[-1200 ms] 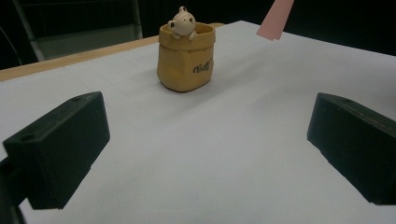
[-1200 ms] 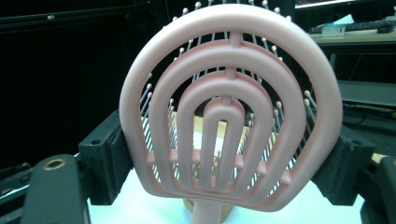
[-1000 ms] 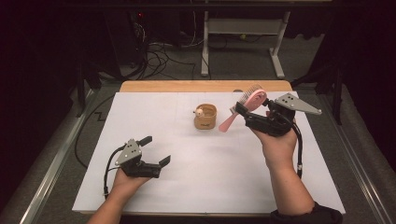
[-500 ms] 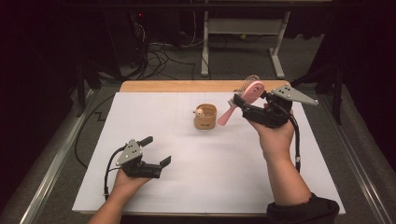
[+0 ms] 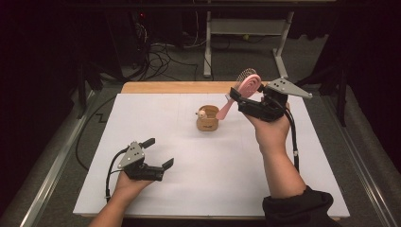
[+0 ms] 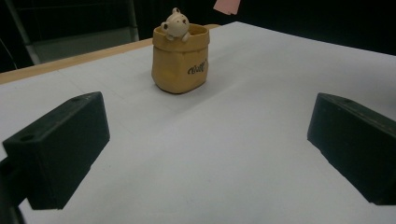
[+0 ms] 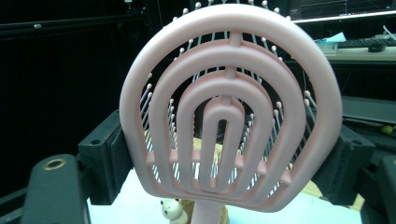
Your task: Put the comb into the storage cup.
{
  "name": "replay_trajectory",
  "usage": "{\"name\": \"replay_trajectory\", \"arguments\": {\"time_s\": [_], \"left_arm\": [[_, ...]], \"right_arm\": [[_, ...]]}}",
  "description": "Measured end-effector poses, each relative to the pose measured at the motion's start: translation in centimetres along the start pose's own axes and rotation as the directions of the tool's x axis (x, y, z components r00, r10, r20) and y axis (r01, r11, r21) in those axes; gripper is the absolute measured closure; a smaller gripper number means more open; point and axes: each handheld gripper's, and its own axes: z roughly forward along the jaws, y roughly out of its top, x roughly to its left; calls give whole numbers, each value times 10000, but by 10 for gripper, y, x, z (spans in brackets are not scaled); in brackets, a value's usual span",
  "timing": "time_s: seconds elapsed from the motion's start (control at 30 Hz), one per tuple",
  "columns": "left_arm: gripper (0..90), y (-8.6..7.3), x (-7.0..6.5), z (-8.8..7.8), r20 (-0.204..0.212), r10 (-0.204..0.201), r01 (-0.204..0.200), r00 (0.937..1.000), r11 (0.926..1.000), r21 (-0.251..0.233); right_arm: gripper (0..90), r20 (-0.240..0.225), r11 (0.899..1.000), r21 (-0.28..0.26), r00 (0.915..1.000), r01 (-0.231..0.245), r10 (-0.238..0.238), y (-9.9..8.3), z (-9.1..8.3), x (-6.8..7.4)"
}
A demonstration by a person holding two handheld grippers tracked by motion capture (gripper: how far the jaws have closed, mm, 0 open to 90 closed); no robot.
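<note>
We hold pink hairbrush (image 5: 247,87) by head, right gripper (image 5: 243,97) jaws clamped on both edges, handle pointing down-left toward tan bear pot (image 5: 207,118). Since a second ago, right hand carries brush up and toward the pot; handle tip now hangs just above pot's rim, not inside yet. We judge next step: lower handle into pot opening. Left gripper (image 5: 160,152) rests on white table (image 5: 142,113), jaws wide apart, empty, unmoved, well apart from pot.
</note>
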Motion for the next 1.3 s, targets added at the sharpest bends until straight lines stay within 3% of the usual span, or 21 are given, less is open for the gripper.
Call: {"name": "replay_trajectory", "arguments": {"time_s": [0.07,0.37,0.67,1.3], "left_arm": [[0,0,0,2,-40,-179,179,9998,9998,38],[0,0,-1,1,103,67,-67,9999,10000,-16],[0,0,-2,1,124,95,-95,9999,10000,10],[0,-1,0,0,150,13,-13,9999,10000,-41]], "right_arm": [[204,28,10000,-40,10000,-2,2,1,3,1],[204,101,10000,13,9999,-12,12,-1,24,0],[204,143,9997,41,9996,-226,225,-6,40,-2],[204,265,9984,523,9995,-203,190,-14,70,-1]]}}
